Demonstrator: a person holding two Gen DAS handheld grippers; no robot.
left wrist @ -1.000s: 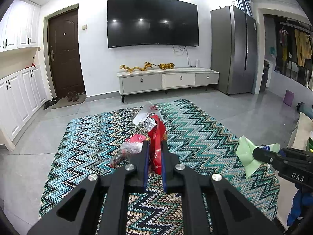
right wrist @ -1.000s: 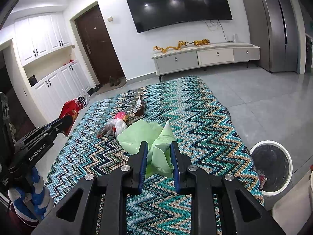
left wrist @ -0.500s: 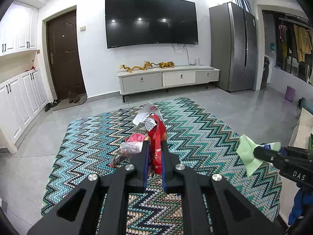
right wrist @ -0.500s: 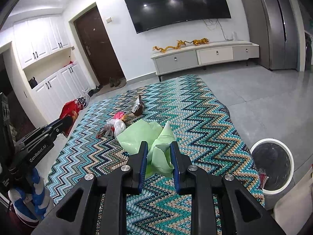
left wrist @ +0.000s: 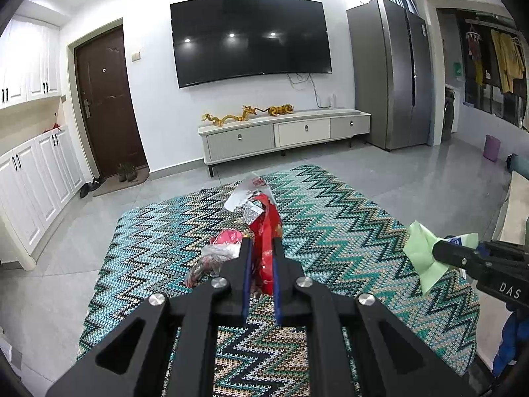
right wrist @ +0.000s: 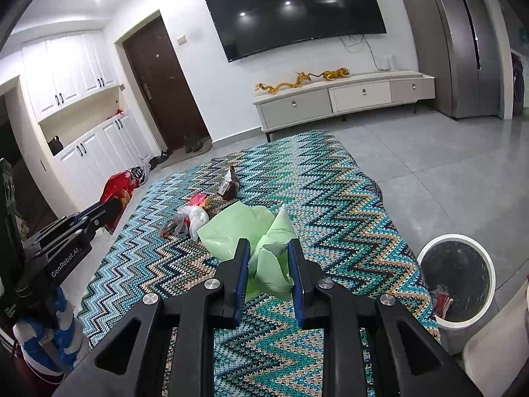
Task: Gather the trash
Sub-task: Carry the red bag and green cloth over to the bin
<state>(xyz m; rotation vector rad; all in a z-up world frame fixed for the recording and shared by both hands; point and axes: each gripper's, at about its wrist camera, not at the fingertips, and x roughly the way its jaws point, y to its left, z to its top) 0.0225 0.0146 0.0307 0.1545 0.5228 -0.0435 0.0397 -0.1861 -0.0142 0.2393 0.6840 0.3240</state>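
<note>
My left gripper (left wrist: 263,243) is shut on a red snack wrapper (left wrist: 266,231) with a white, crumpled top, held above the zigzag rug (left wrist: 347,218). The right wrist view shows that gripper (right wrist: 109,205) and wrapper (right wrist: 119,185) at the left. My right gripper (right wrist: 267,244) is shut on a pale green plastic bag (right wrist: 264,258) that fans out ahead of its fingers; it also shows at the right of the left wrist view (left wrist: 421,258). On the rug lie a clear plastic bag (right wrist: 188,220), a pink wrapper (right wrist: 198,199) and a brown packet (right wrist: 228,187).
A white-rimmed trash bin (right wrist: 458,278) with a dark liner and some scraps inside stands on the tile floor off the rug's right edge. A TV cabinet (right wrist: 344,96), a door (right wrist: 162,82), white cupboards (right wrist: 92,152) and a fridge (left wrist: 393,79) line the walls.
</note>
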